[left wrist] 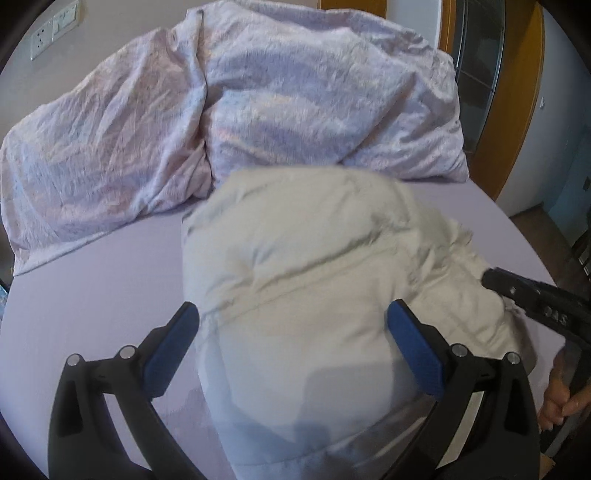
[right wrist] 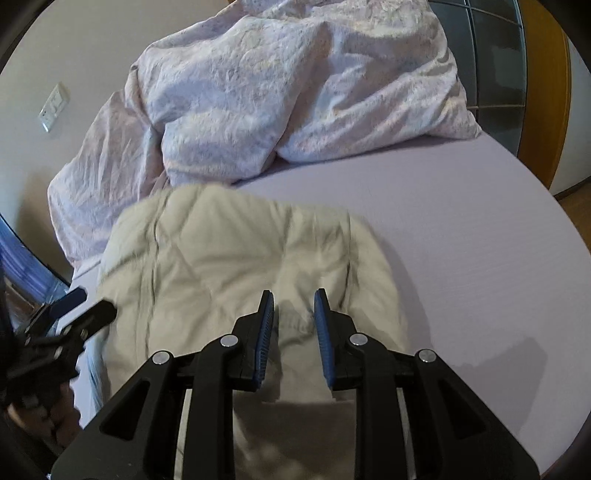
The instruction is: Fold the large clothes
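A beige padded garment (left wrist: pixel 303 280) lies bunched on the lilac bed sheet (left wrist: pixel 96 295); it also shows in the right wrist view (right wrist: pixel 236 258). My left gripper (left wrist: pixel 291 314) is wide open, its blue pads either side of the garment's near part, holding nothing. My right gripper (right wrist: pixel 293 299) hovers over the garment's near middle with its jaws partly open and nothing between the pads. The right gripper shows in the left wrist view (left wrist: pixel 535 299) at the garment's right edge. The left gripper shows in the right wrist view (right wrist: pixel 74 314) at the garment's left edge.
A crumpled pinkish-lilac duvet (left wrist: pixel 229 103) is heaped across the back of the bed, also in the right wrist view (right wrist: pixel 266 92). A wall with sockets (left wrist: pixel 55 26) is behind it. A wooden frame with glass (left wrist: pixel 487 74) and the bed's right edge (right wrist: pixel 554 229) lie to the right.
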Demonstrator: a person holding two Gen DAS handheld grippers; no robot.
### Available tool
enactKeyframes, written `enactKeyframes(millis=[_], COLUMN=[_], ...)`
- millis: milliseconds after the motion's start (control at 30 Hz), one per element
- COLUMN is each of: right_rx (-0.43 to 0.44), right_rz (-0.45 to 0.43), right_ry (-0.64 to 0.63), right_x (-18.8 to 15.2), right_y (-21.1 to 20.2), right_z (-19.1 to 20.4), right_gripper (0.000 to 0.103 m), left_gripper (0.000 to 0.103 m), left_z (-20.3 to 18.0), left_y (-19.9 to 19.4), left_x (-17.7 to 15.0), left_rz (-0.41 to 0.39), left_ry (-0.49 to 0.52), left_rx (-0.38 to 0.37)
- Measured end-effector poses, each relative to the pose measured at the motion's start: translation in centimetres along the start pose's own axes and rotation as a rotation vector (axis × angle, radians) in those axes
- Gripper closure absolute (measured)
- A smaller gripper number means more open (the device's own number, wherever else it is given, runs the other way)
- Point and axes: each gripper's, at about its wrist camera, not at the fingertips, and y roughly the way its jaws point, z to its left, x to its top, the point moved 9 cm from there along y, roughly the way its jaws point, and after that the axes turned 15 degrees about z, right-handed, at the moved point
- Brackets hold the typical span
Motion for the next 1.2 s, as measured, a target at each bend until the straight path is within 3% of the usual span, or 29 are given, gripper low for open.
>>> enactKeyframes(millis=[133, 667, 1200], right_rx=[-0.011, -0.044, -0.065], right_rz=[0.012, -0.061, -0.075], right_ry=[0.028, 0.038, 0.034], right_x=[-1.0, -1.8, -1.7], right_y=[1.6, 2.1, 2.2], right_z=[-0.6, -0.7, -0.7], right_gripper=[0.079, 0.078, 0.078], left_gripper=[0.002, 0.002, 0.002], left_z=[0.0, 0.1, 0.3], left_y=[1.3, 2.8, 3.2], left_x=[-0.5, -1.1, -1.4], left_rz=[0.031, 0.001, -0.02], left_ry=[-0.048, -0.038, -0.046], left_rx=[-0.057, -0.049, -0.055])
